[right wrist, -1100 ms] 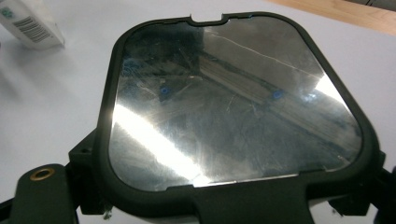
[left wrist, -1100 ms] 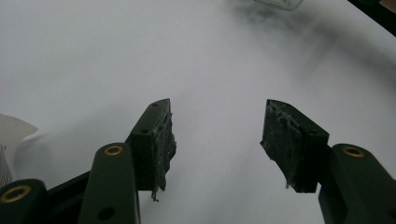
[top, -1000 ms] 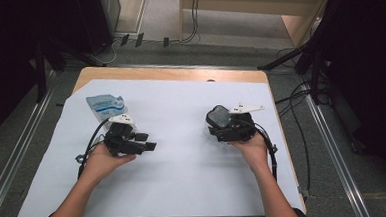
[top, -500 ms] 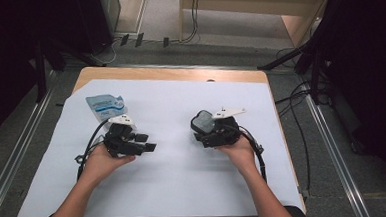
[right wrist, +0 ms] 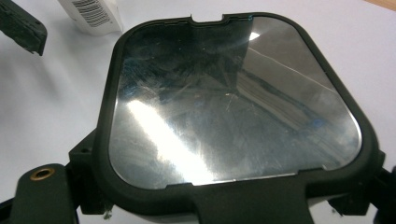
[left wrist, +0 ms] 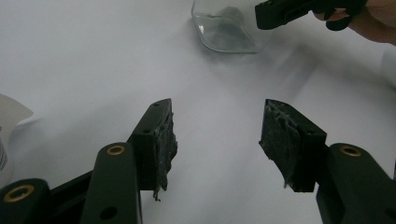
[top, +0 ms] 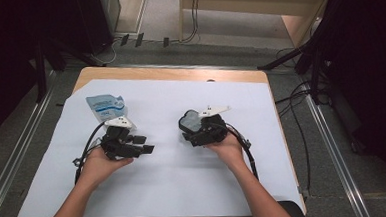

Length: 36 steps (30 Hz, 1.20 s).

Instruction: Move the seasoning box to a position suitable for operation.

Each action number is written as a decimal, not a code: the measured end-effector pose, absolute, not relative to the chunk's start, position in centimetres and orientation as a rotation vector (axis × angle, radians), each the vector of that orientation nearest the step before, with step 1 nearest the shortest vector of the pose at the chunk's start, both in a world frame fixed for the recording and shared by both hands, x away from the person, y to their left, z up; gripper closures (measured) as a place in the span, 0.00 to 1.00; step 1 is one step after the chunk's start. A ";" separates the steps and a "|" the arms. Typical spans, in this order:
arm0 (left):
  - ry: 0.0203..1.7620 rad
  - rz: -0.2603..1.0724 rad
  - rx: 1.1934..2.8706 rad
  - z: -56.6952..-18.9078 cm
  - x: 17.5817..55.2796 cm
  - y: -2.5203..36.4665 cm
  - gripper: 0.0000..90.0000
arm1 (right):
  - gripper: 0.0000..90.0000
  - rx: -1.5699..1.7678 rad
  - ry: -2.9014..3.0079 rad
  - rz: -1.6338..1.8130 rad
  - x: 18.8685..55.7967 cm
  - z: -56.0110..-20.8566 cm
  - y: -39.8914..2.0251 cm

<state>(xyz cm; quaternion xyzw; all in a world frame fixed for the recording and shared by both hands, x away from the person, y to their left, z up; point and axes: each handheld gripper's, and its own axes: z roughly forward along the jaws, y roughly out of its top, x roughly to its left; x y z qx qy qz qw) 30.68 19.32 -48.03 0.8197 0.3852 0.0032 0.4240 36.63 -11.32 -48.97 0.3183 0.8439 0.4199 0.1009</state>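
Note:
A square mirror (top: 189,121) in a black frame sits in my right gripper (top: 198,130), which is shut on its lower edge, just right of the table's middle. In the right gripper view the mirror (right wrist: 233,102) tilts up over the white sheet, its glass scratched and reflecting light, above the right gripper (right wrist: 210,207). My left gripper (top: 143,144) lies low over the sheet to the left, open, jaws pointing right toward the mirror. Nothing is between the jaws of the left gripper (left wrist: 217,135); the mirror (left wrist: 224,28) lies ahead of them.
A blue and white packet (top: 106,106) lies at the back left on the white sheet (top: 185,189); its barcode end (right wrist: 93,16) is near the mirror's far edge. The wooden table edge (top: 179,71) runs along the back. Cables trail off the right side.
My right hand has carried the mirror leftward toward the middle of the table, closer to the left gripper. The left hand has stayed where it was.

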 end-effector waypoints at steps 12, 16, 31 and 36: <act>0.983 0.009 2.040 -48.1 30.3 19.8 0.47 | 0.17 0.929 2.516 1.250 37.3 -49.5 -10.1; 0.980 0.006 2.038 -48.2 30.3 19.8 0.47 | 0.17 0.907 2.515 1.253 37.3 -49.5 -9.9; 0.968 0.007 2.044 -48.3 30.5 19.5 0.45 | 0.16 0.866 2.527 1.241 36.9 -49.8 -9.9; 0.967 0.007 2.044 -48.3 30.5 19.5 0.45 | 0.13 0.895 2.516 1.315 37.0 -49.6 -10.1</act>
